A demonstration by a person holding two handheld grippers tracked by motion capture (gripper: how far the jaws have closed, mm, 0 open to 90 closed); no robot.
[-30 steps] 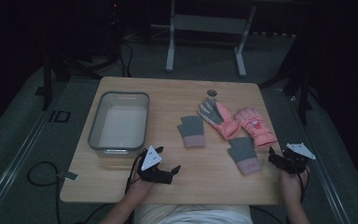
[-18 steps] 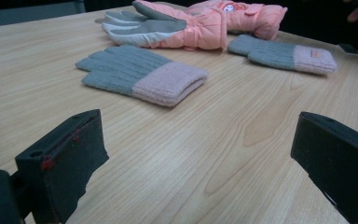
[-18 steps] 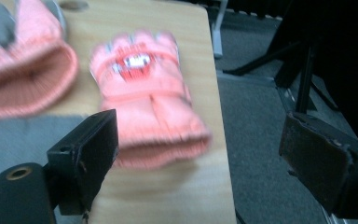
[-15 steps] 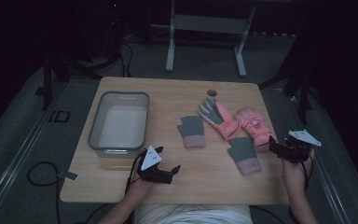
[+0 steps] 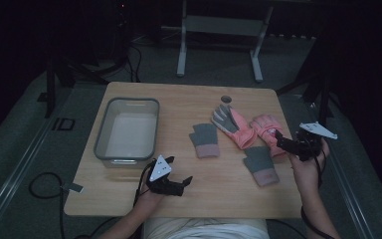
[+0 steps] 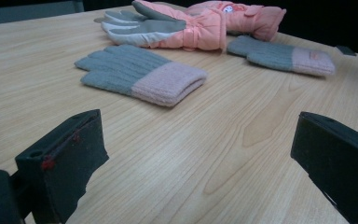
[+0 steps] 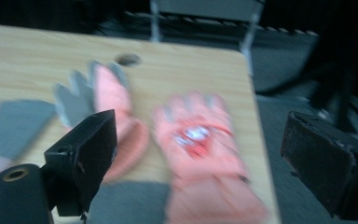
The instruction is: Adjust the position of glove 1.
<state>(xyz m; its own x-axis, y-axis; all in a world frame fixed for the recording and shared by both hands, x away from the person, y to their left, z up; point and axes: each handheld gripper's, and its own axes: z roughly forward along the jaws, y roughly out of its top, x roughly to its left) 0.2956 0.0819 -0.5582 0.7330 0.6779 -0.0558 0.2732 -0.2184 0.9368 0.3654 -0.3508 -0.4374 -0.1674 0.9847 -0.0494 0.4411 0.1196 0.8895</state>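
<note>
Four gloves are lying on the pale wood-grain tabletop (image 5: 129, 191). Ahead of the left gripper (image 5: 181, 183), beyond its jaws, a knitted grey glove with a pink ribbed cuff (image 6: 140, 74) is lying flat. Past it, a padded pink ski glove with a grey palm (image 6: 168, 28) is lying with its fingers pointing away to the left. A second knitted grey glove (image 6: 279, 55) is lying ahead and to the right, just in front of a second pink ski glove (image 6: 242, 14).

The left gripper's jaws are standing wide apart, holding nothing, low over bare wood. The right gripper (image 5: 282, 142) is hovering above the second pink ski glove, which is showing blurred between its jaws with a red-and-white patch on its back. Those jaws are also spread wide and empty.

Well to the left of the left jaws, a rectangular grey bin with rounded corners (image 5: 102, 134) is sitting on the tabletop.
</note>
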